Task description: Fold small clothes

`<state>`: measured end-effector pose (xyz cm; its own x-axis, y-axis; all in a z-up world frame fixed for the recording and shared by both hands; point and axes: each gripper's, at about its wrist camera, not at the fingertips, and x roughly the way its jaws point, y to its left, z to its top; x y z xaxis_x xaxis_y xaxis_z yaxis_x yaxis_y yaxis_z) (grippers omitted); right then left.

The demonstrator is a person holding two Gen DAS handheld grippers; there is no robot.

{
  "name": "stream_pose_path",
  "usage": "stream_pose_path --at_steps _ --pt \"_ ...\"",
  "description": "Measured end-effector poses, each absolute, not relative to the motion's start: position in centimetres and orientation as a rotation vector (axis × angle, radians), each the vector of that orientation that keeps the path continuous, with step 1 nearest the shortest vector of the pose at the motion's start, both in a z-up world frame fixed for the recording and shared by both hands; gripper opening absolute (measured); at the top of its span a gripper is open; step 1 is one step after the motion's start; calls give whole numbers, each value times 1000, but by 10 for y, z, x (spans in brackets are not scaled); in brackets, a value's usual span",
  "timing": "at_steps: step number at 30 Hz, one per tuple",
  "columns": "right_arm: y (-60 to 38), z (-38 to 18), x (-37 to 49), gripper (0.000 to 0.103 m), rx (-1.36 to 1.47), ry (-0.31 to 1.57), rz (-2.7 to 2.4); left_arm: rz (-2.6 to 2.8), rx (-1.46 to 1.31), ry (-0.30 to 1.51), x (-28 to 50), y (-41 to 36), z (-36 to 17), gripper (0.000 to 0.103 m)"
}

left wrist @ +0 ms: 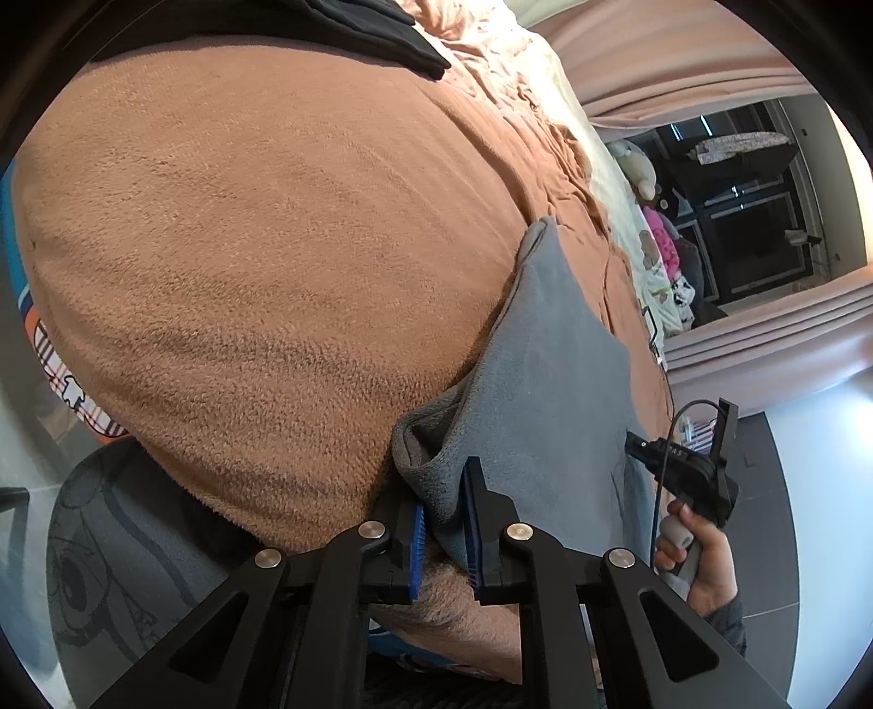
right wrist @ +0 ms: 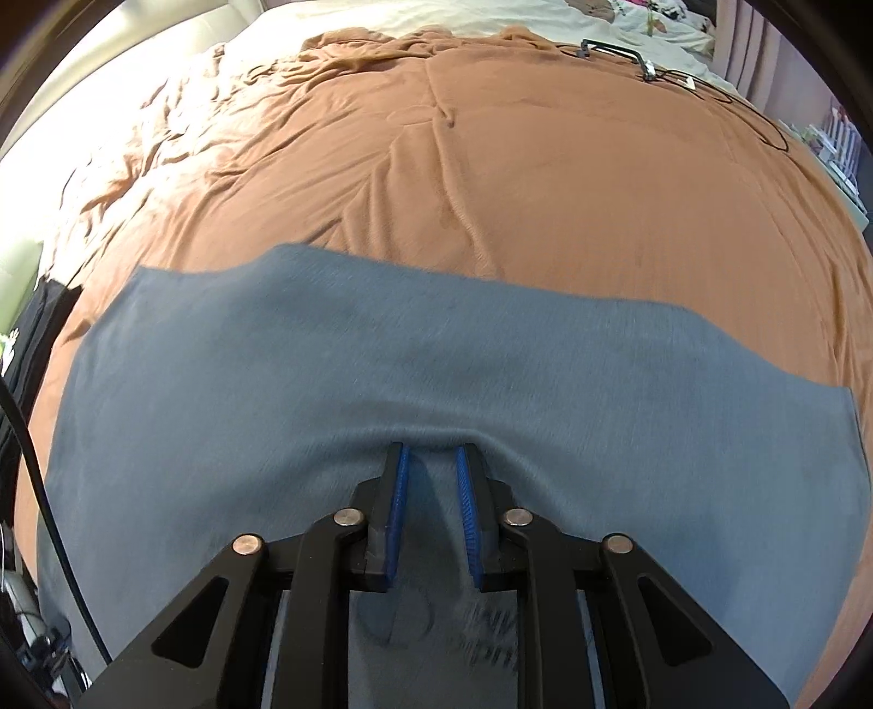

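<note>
Grey garment spread across brown fleece blanket on the bed, near edge toward the person. Left gripper clamped on a bunched corner of the garment, cloth pinched between blue ribbed pads. Right gripper set on the garment's near edge, fingers narrowly parted with grey fabric gathered between; firm grip or mere contact, cannot tell. Hand on the right tool's handle, seen from left wrist view. Judged step: lifting the near edge for a fold over toward the far side. Advised: both corners raised level, edge kept taut between the grippers, carried evenly to meet the far hem, laid down without dragging the blanket beneath. Garment soft, matte, knit-like, roughly rectangular, far hem slightly wavy; faint print near the right gripper, blurred. Blanket napped, plush, creased toward the pillow end. Black cloth at the blanket's far corner, apart from the garment.
</note>
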<state>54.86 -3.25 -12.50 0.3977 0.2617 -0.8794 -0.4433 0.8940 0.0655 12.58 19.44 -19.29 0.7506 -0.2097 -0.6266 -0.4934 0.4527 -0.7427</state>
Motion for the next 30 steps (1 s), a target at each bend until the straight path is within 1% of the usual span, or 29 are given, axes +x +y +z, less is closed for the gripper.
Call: stream_pose_path --at_steps 4,18,25,30 --pt "-28 -127 562 3 -183 1077 442 193 -1138 735 125 196 -195 14" --pt "-26 -127 599 3 -86 1124 411 181 -1151 728 123 198 -195 14" --pt "-32 -122 581 3 -98 1160 421 175 -1169 733 122 200 -195 14" --pt "-42 -116 550 3 -117 1174 473 169 -1172 735 123 200 -195 11"
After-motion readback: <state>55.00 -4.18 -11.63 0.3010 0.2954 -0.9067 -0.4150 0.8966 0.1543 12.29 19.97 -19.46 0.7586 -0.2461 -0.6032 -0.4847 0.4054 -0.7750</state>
